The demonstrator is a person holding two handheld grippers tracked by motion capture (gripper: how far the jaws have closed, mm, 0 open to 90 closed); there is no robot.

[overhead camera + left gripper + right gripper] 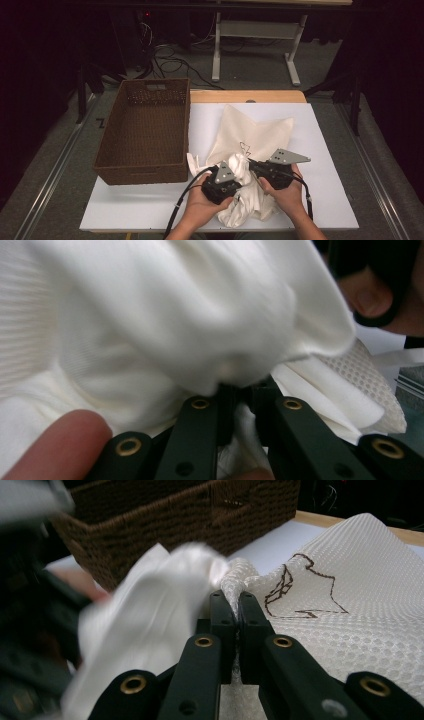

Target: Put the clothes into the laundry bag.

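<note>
Hands low, close together; left tool (235,176) pinching white cloth (245,200).

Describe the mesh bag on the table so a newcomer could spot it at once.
Start at the brown wicker basket on the left of the white table. Just to its right lies the mesh bag, cream and spread flat, its near edge pinched in the right claw. Unlike the smooth white cloth bunched beside it, it has a honeycomb weave and a thin dark drawstring.
</note>
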